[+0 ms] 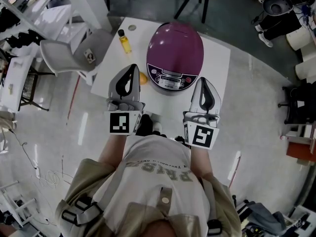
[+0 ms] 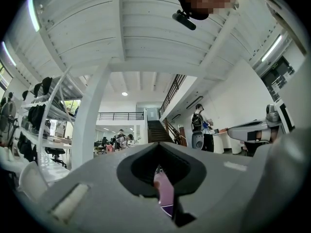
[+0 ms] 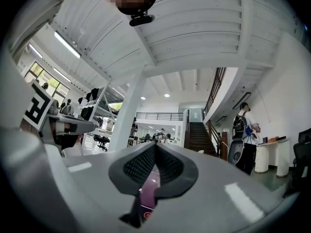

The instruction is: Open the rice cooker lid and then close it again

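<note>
At the middle of the worktop (image 1: 217, 65) sits one purple rice cooker (image 1: 175, 53), lid down. Its glossy, rigid shell looks slippery, so the front latch at six o'clock seems the best hold. One oil bottle (image 1: 125, 42) stands at ten o'clock and one small orange thing (image 1: 143, 78) at eight. Two grippers hover at seven and five: left gripper (image 1: 132, 69) and right gripper (image 1: 203, 82), each pressed together, empty.

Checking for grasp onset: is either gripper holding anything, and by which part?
Nothing is held: left gripper and right gripper both have shut, empty jaws, neither touching the rice cooker.
</note>
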{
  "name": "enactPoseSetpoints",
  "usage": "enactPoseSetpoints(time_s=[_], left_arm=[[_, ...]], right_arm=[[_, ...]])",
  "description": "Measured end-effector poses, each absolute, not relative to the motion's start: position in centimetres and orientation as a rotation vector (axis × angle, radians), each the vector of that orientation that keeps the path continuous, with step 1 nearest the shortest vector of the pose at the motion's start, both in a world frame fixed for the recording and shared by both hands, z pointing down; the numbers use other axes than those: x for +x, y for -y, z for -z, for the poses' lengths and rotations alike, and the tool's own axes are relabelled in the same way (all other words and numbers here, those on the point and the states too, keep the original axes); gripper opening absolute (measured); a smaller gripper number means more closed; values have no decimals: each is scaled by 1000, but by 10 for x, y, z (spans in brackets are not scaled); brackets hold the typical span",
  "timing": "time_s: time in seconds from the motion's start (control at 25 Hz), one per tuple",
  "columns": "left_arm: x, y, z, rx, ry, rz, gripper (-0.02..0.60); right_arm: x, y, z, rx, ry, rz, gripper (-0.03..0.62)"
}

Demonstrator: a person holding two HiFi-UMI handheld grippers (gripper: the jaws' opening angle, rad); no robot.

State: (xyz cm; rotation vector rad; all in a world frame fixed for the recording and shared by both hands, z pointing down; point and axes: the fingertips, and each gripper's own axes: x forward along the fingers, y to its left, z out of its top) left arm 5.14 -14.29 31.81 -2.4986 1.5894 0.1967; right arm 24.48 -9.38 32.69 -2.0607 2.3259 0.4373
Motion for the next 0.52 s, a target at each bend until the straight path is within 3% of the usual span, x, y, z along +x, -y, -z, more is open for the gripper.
enactPoseSetpoints(time_s=[0.52], left_arm=[[52,141,-324,-2523,-1579,-174,12]], right_arm=[[243,92,-331,-2057,-2350,-422,0]])
